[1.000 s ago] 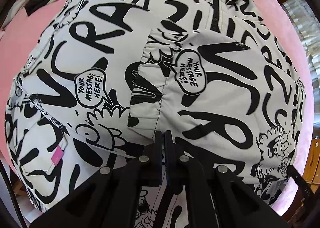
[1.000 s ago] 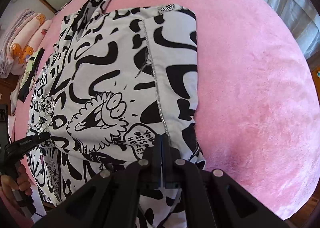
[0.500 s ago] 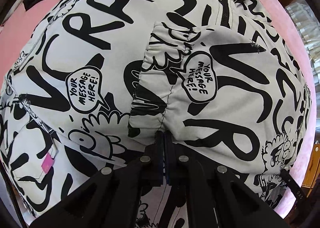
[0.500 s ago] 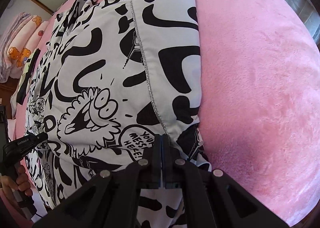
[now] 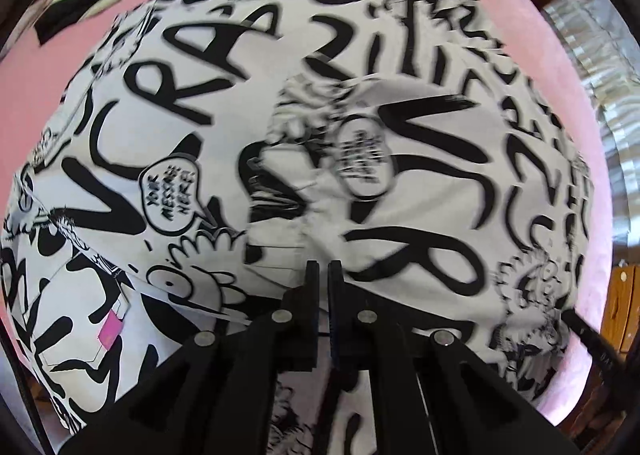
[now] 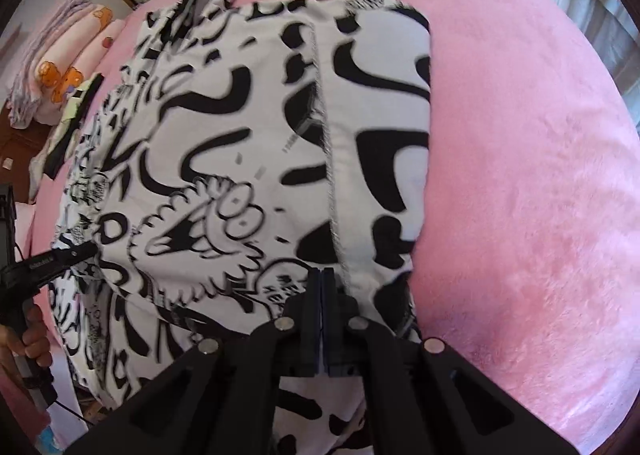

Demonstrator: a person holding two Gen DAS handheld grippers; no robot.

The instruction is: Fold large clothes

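The left gripper (image 5: 324, 269) pointed steeply down, its fingers pinched together on the near hem of the jacket (image 5: 280, 135). From the right wrist view that same tool showed at the jacket's left edge, held by a hand (image 6: 28, 339). The right gripper (image 6: 323, 277) was likewise clamped tight on the near hem, just left of the garment's folded right edge.

Judging by both grips on the hem, the step in hand was carrying the bottom edge up over the body. To do it well, both hands should rise and travel together, keeping the hem taut between them so the sleeve already laid across the front does not slip, and the new crease should run square to the zip.

The jacket lay spread on a pink bed (image 6: 520, 135), white with bold black graffiti lettering, cartoon faces and speech bubbles, a dark collar at the far end and a small magenta tag (image 5: 110, 329) near a pocket. The cloth looked light and smooth.
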